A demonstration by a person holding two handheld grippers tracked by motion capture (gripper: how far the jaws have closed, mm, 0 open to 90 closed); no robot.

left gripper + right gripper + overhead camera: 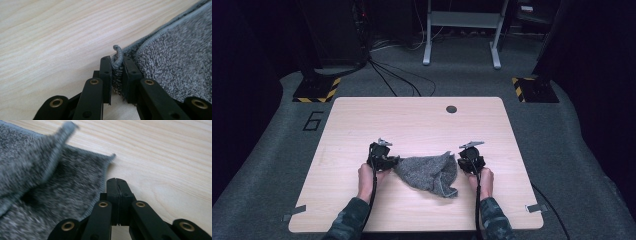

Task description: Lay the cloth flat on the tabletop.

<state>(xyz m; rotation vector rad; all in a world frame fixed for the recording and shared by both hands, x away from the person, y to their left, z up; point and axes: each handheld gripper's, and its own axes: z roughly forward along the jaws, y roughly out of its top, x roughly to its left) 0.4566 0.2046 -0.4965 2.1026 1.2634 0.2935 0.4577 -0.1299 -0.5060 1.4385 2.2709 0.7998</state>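
Left gripper (117,68) is clamped on the hemmed corner of the grey towel (429,172), which lies on the table (362,120) between both grippers; right gripper (117,186) is closed empty beside its edge. Next, that edge must be pinched before spreading, it is judged.

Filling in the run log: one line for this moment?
left gripper: shut on grey towel corner | right gripper: shut beside towel edge | table: towel crumpled
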